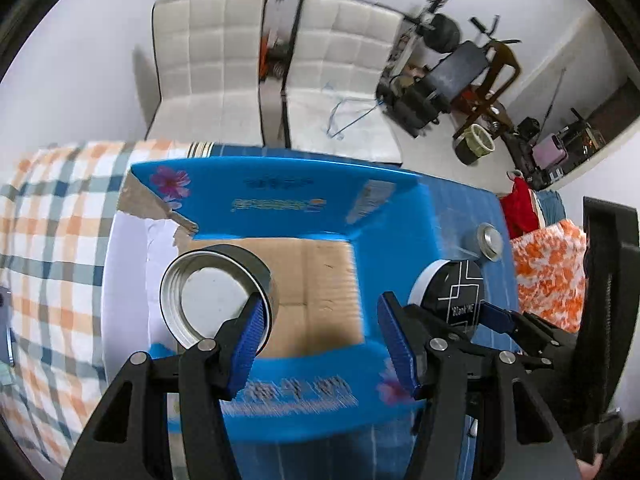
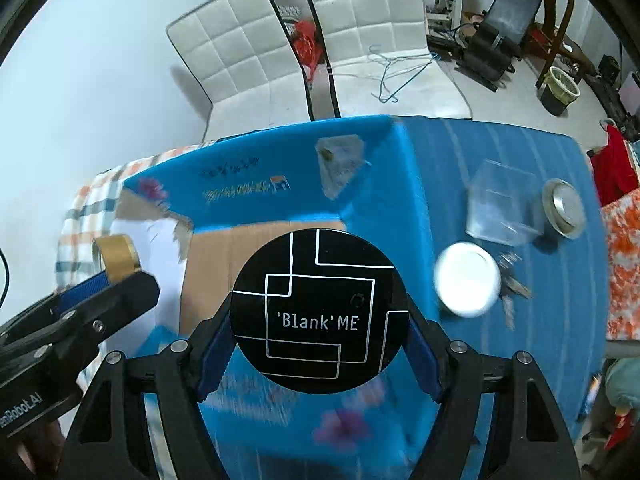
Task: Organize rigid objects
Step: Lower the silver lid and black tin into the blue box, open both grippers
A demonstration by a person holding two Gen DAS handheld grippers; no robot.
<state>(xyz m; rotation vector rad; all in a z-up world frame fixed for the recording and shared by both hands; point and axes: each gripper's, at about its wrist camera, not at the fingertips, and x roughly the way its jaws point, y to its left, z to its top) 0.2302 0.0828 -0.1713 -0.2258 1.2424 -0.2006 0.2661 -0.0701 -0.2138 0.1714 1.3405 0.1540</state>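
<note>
Right tongs (image 2: 320, 356) are clamped on the round black tin printed 'Blank'ME (image 2: 320, 312), blue pads pressed to its sides, lid facing the camera. It hangs over the open blue cardboard box (image 2: 372, 184), above the bare brown floor of the box.

Left tongs (image 1: 320, 344) are spread wide w/ nothing squeezed between them. The left pad sits inside the ring-shaped gold-sided tape roll (image 1: 218, 292), touching or just beside its inner wall; whether the roll hangs on that finger or rests on the box edge can't be told.

Step in hand, prob.: drop the tin into the box. To do it well: keep the tin level, lower it close to the cardboard floor before letting go, place it toward a corner so the tape roll etc. have room. Both tongs crowd the same opening, so one should go in at a time.

Around, on the blue striped cloth over the worktop (image 2: 560, 280): white round lid (image 2: 468, 284), a bunch of keys (image 2: 514, 284) just beside it, clear plastic box (image 2: 502, 204), silver-rimmed round jar (image 2: 562, 208). All well clear of the drop path. Upright box flaps are the likeliest snag. Two white padded chairs (image 2: 256, 64) stand behind.
</note>
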